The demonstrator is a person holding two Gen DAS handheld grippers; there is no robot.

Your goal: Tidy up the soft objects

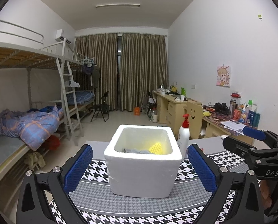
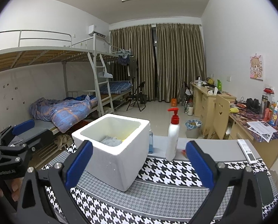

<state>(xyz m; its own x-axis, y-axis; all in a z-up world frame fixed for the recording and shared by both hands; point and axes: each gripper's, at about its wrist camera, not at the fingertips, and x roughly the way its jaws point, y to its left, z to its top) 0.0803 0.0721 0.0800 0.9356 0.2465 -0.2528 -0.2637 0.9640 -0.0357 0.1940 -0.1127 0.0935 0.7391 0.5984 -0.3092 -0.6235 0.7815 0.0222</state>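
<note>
Both the left gripper [image 1: 139, 169] and right gripper [image 2: 139, 165] hang spread wide and empty above the table [image 2: 223, 147]. Between them stands a white foam box [image 1: 142, 169] holding a grey cloth [image 1: 137, 150] and yellow sponge [image 1: 156, 148]; a pump bottle [image 2: 172, 140] stands just right.

Both tools share one build: black angular frames with triangular cut-outs, silver round screw heads at the joints, and two fingers faced with blue, finely dimpled pads. The left tool [image 1: 139, 166] shows pads [image 1: 77, 168] that are long and rounded at the tips. The right tool [image 2: 139, 165] carries white lettering reading "DAS" on its black side in the left wrist view.
</note>
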